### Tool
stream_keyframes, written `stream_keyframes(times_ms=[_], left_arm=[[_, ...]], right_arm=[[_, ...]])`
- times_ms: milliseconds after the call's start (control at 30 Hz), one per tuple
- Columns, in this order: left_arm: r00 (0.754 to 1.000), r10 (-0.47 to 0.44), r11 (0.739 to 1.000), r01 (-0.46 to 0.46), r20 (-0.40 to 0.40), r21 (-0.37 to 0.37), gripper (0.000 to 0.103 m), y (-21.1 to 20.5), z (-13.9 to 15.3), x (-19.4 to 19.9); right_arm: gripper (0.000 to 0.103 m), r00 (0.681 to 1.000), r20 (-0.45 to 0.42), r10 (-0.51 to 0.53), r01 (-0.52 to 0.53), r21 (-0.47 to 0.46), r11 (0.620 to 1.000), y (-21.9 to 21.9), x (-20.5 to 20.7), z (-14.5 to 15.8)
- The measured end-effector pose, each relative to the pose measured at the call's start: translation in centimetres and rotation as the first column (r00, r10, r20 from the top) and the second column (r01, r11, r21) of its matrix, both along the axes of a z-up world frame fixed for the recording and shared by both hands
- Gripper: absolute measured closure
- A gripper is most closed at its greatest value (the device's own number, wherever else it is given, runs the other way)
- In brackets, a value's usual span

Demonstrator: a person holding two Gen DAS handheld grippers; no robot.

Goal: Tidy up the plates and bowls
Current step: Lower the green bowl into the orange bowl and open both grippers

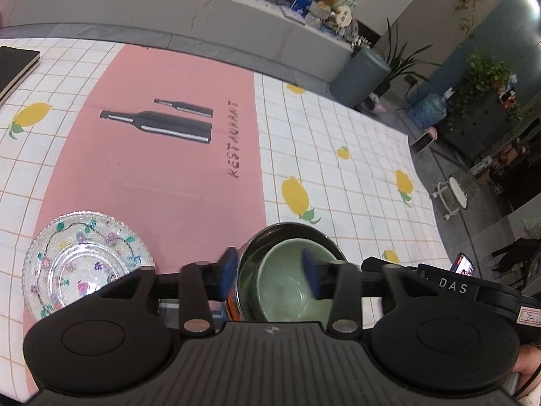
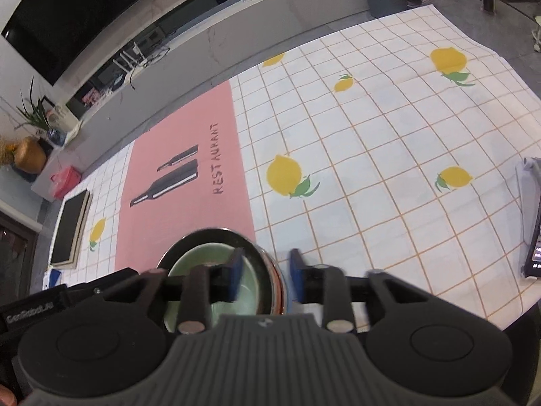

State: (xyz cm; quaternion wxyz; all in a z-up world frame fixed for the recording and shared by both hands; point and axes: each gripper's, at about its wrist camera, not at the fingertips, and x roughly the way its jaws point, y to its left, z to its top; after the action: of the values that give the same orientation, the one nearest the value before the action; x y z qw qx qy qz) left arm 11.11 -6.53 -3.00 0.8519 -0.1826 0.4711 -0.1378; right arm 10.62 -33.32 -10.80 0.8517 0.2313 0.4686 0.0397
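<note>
A pale green bowl [image 1: 297,280] sits nested inside a steel bowl [image 1: 257,247] with an orange-banded outer wall, at the near edge of the table. My left gripper [image 1: 270,270] is open, its blue pads astride the left wall of both bowls. My right gripper [image 2: 265,279] is open, its pads astride the right wall of the steel bowl [image 2: 263,270], one pad inside over the green bowl [image 2: 199,257]. A clear glass plate [image 1: 84,260] with coloured flower beads lies flat to the left of the bowls.
A pink mat [image 1: 162,155] with bottle print lies on the lemon-print checked tablecloth [image 2: 372,155]. A black book [image 2: 69,230] lies at the far left. A phone on a stand [image 2: 534,230] is at the right edge.
</note>
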Motion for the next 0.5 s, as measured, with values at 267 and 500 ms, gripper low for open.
stream_keyframes(times_ms=[267,500], left_arm=[[0.994,0.090,0.992,-0.096,-0.066,-0.087,0.032,1.6,-3.3,-0.1],[0.987,0.127,0.984,-0.138,-0.101,-0.110,0.032,1.8,-5.4,-0.1]], right_arm=[[0.045,0.995,-0.095,-0.019,0.030,0.114,0.993,-0.6,-0.3,-3.6],[0.045,0.991,-0.132,-0.009,0.031,0.162,0.986,0.1,0.0,-5.6]])
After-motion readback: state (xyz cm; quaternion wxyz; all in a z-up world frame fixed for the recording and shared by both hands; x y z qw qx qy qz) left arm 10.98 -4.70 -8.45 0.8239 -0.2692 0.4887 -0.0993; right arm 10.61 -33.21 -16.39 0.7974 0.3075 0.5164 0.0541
